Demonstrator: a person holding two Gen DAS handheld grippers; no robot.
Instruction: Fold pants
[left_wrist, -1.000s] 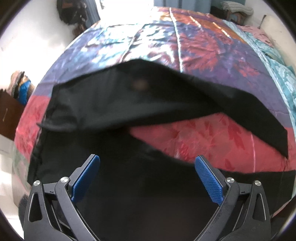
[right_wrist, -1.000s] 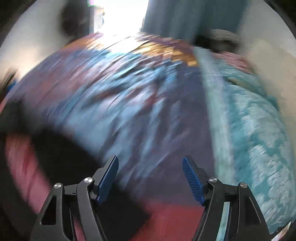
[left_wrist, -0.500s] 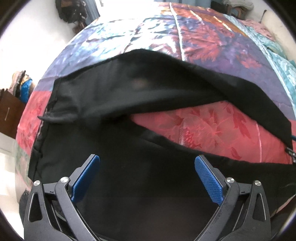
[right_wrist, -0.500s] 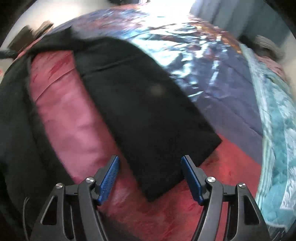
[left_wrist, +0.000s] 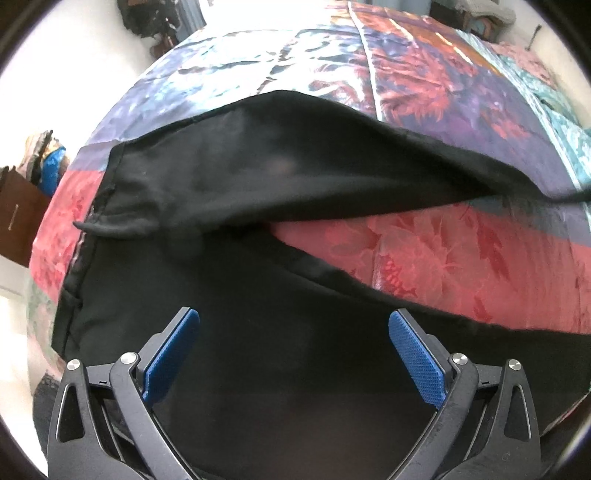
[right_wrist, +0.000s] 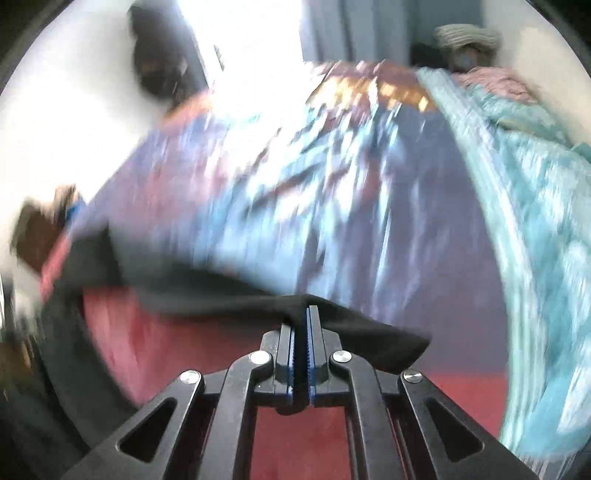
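Right gripper is clamped on the far pant leg's hem so I can fold it over, while my left gripper hovers open above the black pants.

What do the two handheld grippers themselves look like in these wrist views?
Both the left gripper and the right gripper have black plastic linkage frames with triangular cutouts and silver round pivot screws. Their fingers carry blue textured pads. No cables, markings or sleeves are visible.

text: none readable | labels: none | brands: none | numbers: none | signs: none
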